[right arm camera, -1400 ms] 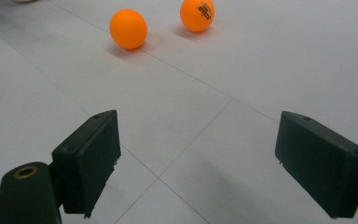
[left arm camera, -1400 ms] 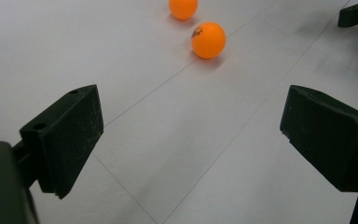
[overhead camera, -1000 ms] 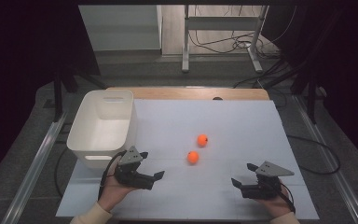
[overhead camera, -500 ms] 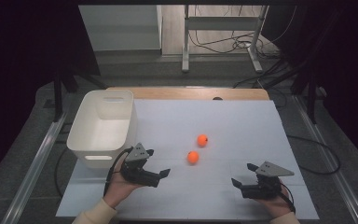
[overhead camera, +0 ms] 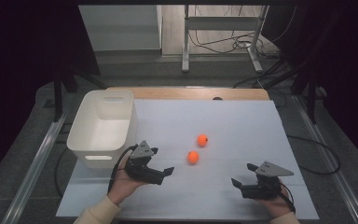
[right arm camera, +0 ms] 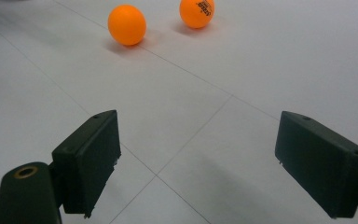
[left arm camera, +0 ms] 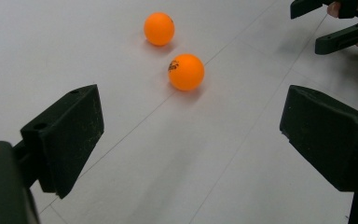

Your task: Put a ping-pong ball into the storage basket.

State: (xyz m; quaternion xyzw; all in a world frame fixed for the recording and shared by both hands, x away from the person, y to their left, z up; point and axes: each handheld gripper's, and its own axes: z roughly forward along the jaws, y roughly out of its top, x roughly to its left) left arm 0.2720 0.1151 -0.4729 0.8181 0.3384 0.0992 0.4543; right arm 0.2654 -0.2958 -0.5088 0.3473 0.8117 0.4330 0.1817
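Since a second ago the left gripper [overhead camera: 161, 173] has crept forward and to the right across the white table cover [overhead camera: 242, 126], toward the nearer orange ball [overhead camera: 193, 157], while the right gripper [overhead camera: 240, 185] has stayed where it was. Neither ball has shifted.

Seen from the high view, the left gripper sits just in front of the white bin [overhead camera: 101, 128] and a little to its right, held low over the sheet by the person's left hand [overhead camera: 123, 186]. Its jaws stand wide apart with nothing between them — the left gripper view shows bare sheet in the gap, and the nearer ball [left arm camera: 186, 72] lies ahead of the jaws, close but not yet between them. The farther orange ball [overhead camera: 202, 140] rests just beyond the first and slightly to the right; the two are near each other but not touching (a strip of sheet shows between them in both gripper views).

The right gripper rests near the front right of the sheet, well apart from both balls, held by the right hand [overhead camera: 272, 205]. Its jaws are also spread wide and hold nothing — in the right gripper view both balls lie far ahead of them, the plain one [right arm camera: 127, 24] to the left and the one with black print [right arm camera: 196, 12] to the right. The bin stands at the left edge of the sheet, open side up, and I can see nothing inside it.
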